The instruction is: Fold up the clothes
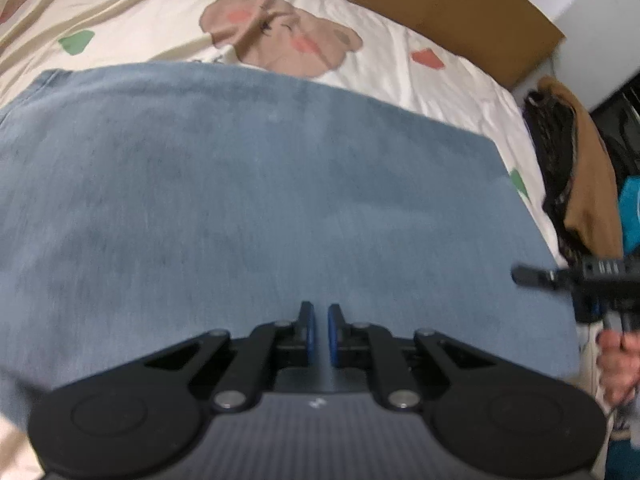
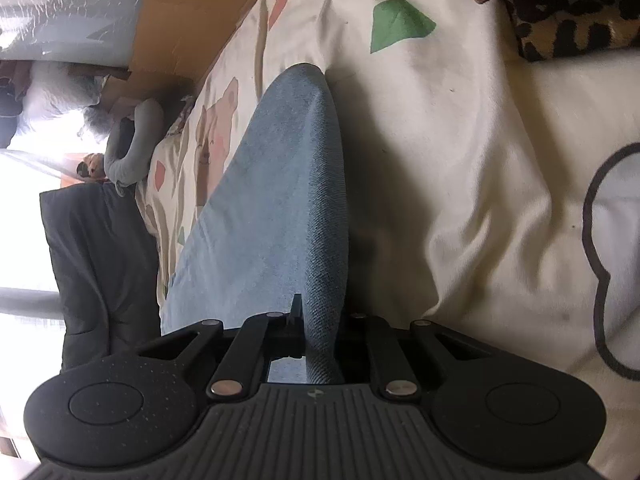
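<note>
1. My left gripper (image 1: 320,330) hangs over the blue garment (image 1: 248,208), its blue pads (image 1: 310,332) drawn almost together with only a thin slit between them and no cloth in it.
2. My right gripper (image 2: 320,336) is pinching a raised fold of that same blue garment (image 2: 276,208); the cloth runs up between the fingers, covering the right one.
3. The garment lies spread flat on a cream bedsheet (image 1: 452,92) printed with bears and green and pink patches.
4. Along the bed's far edge lies brown cardboard (image 1: 460,4).
5. At the bed's right side, a pile of dark patterned and tan clothes (image 1: 576,168) sits just beyond the garment's corner.
6. In the left view my other gripper (image 1: 536,276) reaches in from the right edge, with my hand (image 1: 618,364) below it, both cut off by the frame.
7. In the right view a leopard-print item (image 2: 572,24) lies near the top corner, partly cropped.
8. A grey curved object (image 2: 128,148) and a dark cloth (image 2: 100,264) sit beyond the bed; bright window glare washes out what is behind them.
9. The left view is blurred, so the garment's seams are hard to read.
</note>
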Action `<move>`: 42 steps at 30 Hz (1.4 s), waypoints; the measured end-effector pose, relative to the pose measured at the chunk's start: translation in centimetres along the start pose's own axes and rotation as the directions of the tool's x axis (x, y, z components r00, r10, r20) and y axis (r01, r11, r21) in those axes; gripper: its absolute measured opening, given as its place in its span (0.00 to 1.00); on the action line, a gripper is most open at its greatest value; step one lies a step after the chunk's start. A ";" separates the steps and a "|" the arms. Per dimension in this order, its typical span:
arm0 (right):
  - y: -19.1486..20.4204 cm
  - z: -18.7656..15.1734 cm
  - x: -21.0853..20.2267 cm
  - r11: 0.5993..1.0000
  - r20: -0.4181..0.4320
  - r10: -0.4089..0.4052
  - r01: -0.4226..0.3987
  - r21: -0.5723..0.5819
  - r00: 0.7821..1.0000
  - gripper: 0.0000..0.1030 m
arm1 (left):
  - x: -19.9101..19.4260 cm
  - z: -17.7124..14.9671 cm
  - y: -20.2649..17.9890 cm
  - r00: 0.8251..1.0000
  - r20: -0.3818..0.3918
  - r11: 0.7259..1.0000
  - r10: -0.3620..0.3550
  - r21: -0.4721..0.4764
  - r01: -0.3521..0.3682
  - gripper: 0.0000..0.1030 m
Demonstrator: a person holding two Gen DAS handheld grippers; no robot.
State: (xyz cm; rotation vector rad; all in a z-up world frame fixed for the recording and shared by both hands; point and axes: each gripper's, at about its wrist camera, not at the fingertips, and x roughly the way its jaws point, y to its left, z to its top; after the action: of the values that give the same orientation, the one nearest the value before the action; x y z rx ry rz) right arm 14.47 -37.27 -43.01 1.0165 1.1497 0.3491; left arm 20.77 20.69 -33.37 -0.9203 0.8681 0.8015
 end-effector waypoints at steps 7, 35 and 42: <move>0.5 -0.1 -0.2 1.000 -0.002 -0.002 0.002 -0.010 1.000 0.07 | -1.4 -3.1 0.7 1.000 -0.013 0.999 0.008 -0.034 -0.008 0.02; 1.3 1.1 0.4 0.999 0.054 -0.029 0.028 0.018 0.998 0.36 | -4.1 -2.1 0.9 1.000 -0.011 1.000 0.015 -0.012 -0.015 0.04; 2.1 1.4 0.6 0.998 0.058 -0.033 0.036 -0.053 0.998 0.32 | -0.7 0.1 0.5 0.999 -0.013 0.999 0.033 0.017 -0.032 0.05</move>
State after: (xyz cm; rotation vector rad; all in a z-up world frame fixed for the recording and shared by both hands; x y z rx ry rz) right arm 16.44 -36.39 -41.67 0.9523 1.0992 0.3202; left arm 20.12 20.82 -32.88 -0.8999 0.9019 0.8161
